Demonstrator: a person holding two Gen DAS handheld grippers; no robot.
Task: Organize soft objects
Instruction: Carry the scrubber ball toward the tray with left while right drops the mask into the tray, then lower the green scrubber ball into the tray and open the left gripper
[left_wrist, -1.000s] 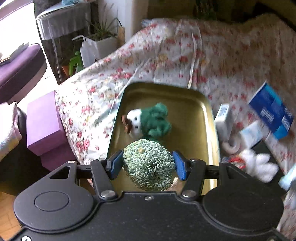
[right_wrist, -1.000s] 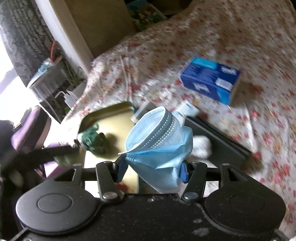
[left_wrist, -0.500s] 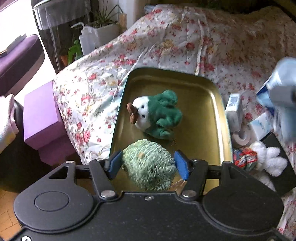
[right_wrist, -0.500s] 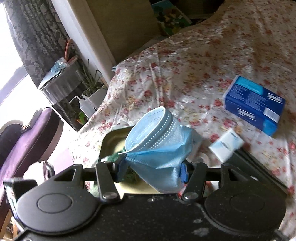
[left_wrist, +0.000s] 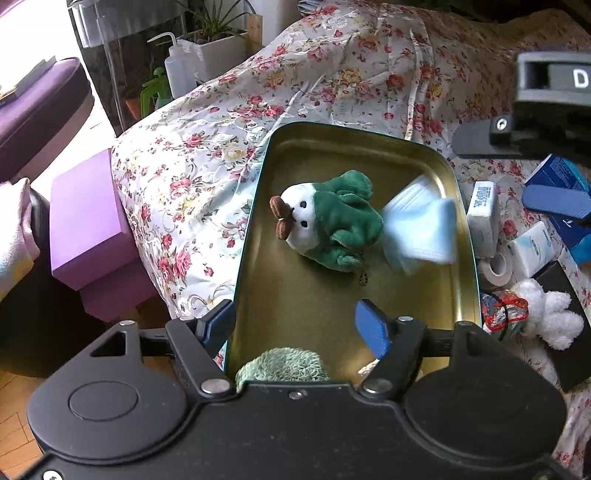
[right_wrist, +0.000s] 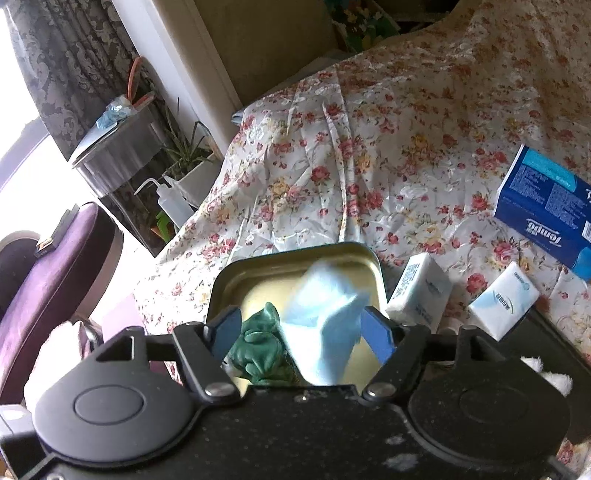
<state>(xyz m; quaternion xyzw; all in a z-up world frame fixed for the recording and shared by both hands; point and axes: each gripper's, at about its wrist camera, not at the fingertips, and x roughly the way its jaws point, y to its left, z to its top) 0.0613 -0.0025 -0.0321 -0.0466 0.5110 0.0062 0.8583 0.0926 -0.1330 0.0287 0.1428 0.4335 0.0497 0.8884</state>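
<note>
A gold metal tray (left_wrist: 439, 162) lies on the flowered bedspread. In it are a green and white plush toy (left_wrist: 332, 218), a blurred blue face mask (left_wrist: 421, 232) to its right, and a green knitted ball (left_wrist: 282, 369) at the near end. My left gripper (left_wrist: 301, 328) is open above the ball, its jaws apart and empty. My right gripper (right_wrist: 301, 330) is open over the tray (right_wrist: 258, 266); the mask (right_wrist: 325, 325) is blurred between its jaws, free of them, beside the plush toy (right_wrist: 258, 350).
Right of the tray lie white tissue packs (left_wrist: 482, 218), a tape roll (left_wrist: 496, 266), a white plush toy (left_wrist: 550, 314), a colourful knitted piece (left_wrist: 502, 310) and a blue tissue box (right_wrist: 546, 206). Purple boxes (left_wrist: 86, 218) stand left of the bed.
Both grippers opened. The left one let the knitted ball drop into the tray's near end. The right one moved over the tray and let go of the mask, which is falling in.
</note>
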